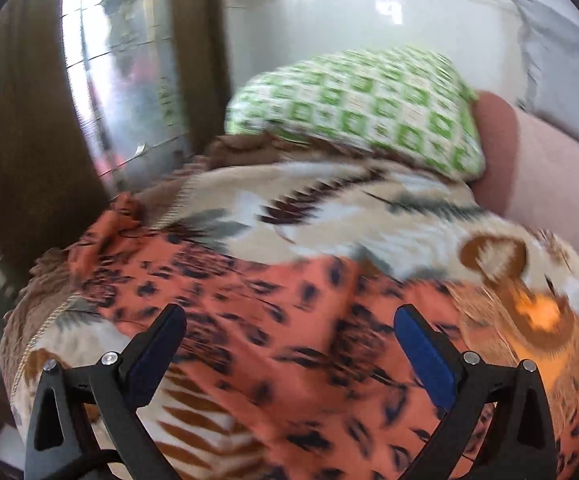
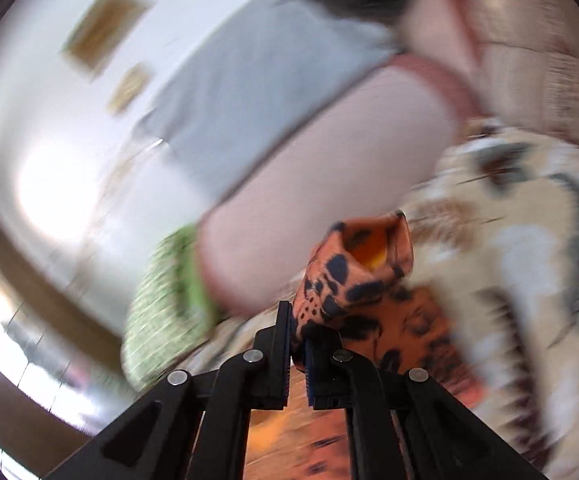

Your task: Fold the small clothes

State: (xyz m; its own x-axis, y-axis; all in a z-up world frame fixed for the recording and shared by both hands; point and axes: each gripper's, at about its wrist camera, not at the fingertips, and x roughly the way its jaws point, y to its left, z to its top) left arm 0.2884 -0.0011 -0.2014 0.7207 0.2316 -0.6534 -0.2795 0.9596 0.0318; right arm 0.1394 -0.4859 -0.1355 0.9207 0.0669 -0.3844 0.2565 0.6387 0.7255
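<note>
Step in hand, by my reading: first fold of the orange cloth, spread on the blanket of a bed. Right tool pressed together, pinching a cloth corner lifted clear. Left tool spread wide above the cloth, angled down, holding nothing. Next: carry the corner across and lay it flat. Views blurred.

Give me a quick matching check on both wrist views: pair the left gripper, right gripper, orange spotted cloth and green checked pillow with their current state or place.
Things:
1. left gripper
2. right gripper
3. orange spotted cloth
4. green checked pillow

States or places:
A. lies at the far end of the patterned blanket
B. open, nothing between its fingers
C. one end pinched and lifted
D. shut on fabric

Pairs: 1-B, 2-D, 3-C, 4-A
</note>
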